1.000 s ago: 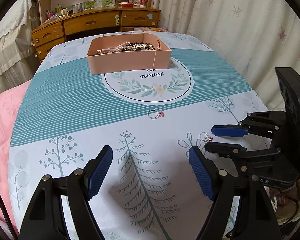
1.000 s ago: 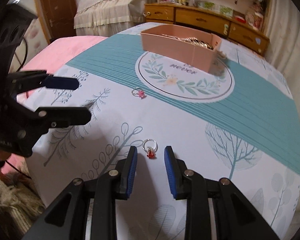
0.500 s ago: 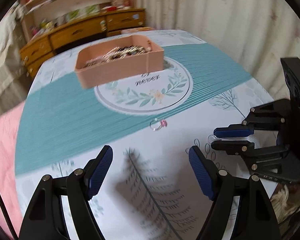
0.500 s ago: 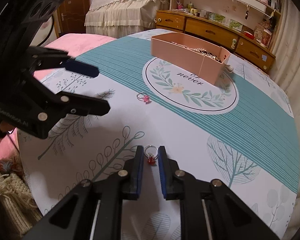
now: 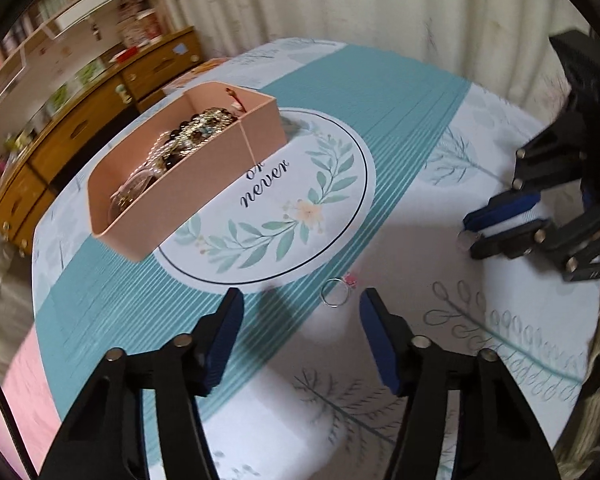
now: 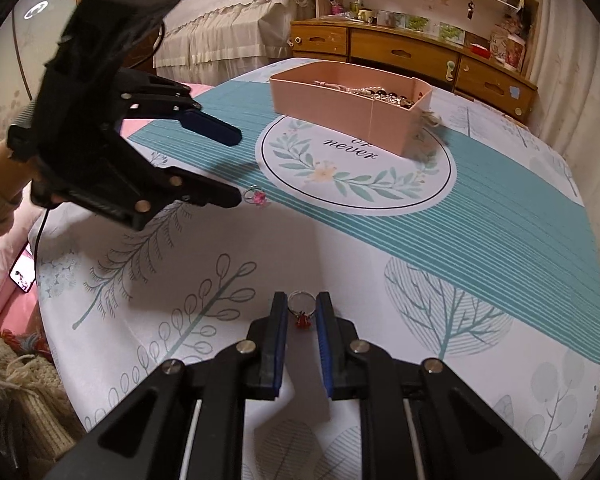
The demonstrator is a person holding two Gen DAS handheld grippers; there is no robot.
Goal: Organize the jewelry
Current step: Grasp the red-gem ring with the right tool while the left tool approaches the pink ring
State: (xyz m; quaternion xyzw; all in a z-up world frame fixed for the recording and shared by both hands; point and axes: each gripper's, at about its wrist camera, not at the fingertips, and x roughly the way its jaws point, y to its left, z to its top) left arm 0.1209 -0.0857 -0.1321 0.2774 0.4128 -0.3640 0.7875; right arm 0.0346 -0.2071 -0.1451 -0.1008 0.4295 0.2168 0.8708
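A pink tray (image 5: 236, 160) full of beads and chains sits on the round print of the tablecloth; it also shows in the right wrist view (image 6: 340, 100). A silver ring with a pink stone (image 5: 337, 290) lies just ahead of my open left gripper (image 5: 300, 312), nearer its right finger. It also shows in the right wrist view (image 6: 256, 196), below the left gripper (image 6: 228, 168). My right gripper (image 6: 301, 310) is shut on a silver ring with a red stone (image 6: 301, 312) on the cloth. The right gripper also shows at the right of the left wrist view (image 5: 470, 230).
A wooden dresser (image 6: 412, 56) with clutter stands behind the table, and a bed (image 6: 236, 28) at the far left. Curtains (image 5: 380, 12) hang past the table's far edge. A phone (image 6: 22, 274) lies on pink bedding left of the table.
My left gripper has moved forward and swung right, up to the pink-stone ring. My right gripper has closed around the red-stone ring.
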